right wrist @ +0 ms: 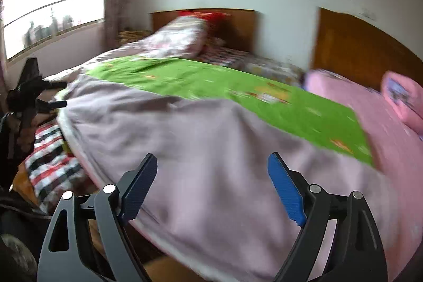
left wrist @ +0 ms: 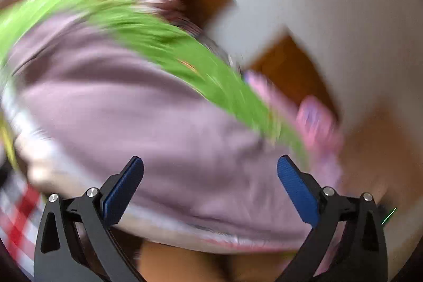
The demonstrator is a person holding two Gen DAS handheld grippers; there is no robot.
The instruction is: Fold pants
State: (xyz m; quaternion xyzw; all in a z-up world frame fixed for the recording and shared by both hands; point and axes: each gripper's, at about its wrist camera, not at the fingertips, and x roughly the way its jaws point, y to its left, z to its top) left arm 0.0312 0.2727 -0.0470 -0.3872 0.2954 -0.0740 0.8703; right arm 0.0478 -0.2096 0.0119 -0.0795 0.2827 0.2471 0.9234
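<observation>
Pants are nowhere I can pick out in either view, so I cannot judge how far the folding has got. My left gripper (left wrist: 210, 186) and right gripper (right wrist: 212, 184) both gape empty above the mauve bedspread (right wrist: 201, 139), low centre of frame.

We are in a home bedroom. A bed fills most of our view, spread with a mauve quilt (right wrist: 201, 139) and a green sheet (right wrist: 211, 86), with a pink pillow (right wrist: 404, 94) at its wooden headboard (right wrist: 362, 49). A second wooden headboard (right wrist: 203, 23) stands against the white wall behind rolled bedding (right wrist: 179, 36), and a large window (right wrist: 50, 4) with a curtain lights the room.
</observation>
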